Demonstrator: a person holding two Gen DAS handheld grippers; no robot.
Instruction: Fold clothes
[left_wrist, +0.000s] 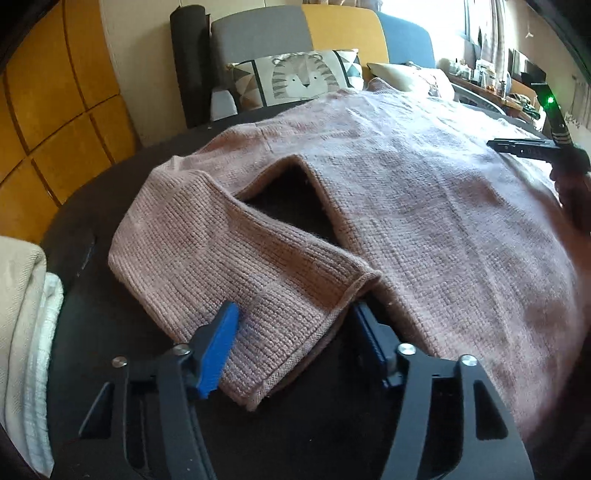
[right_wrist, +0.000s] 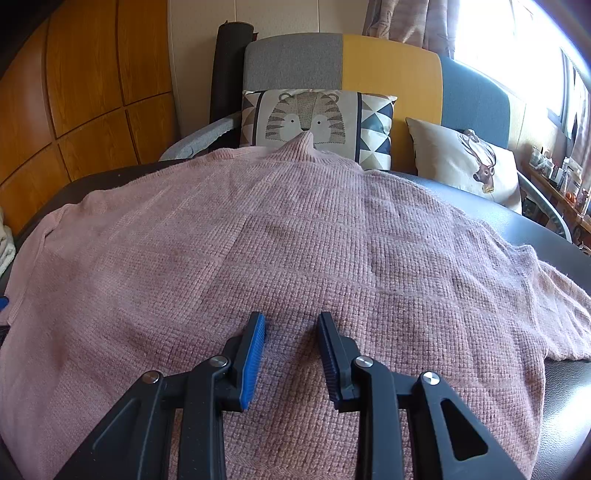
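Sweater (right_wrist: 280, 236) spread flat on dark table (left_wrist: 92, 206), collar toward sofa. Left sleeve (left_wrist: 229, 258) already bent inward, cuff lying between jaws of my left gripper (left_wrist: 295, 339). Jaws part-open around cuff, right pad clear of knit, so I call no grip. Right gripper (right_wrist: 291, 354) above sweater's near middle, jaws narrow but parted, nothing pinched. Right sleeve (right_wrist: 554, 295) spread out to side. I judge folding barely begun: both sleeves and body folds left.
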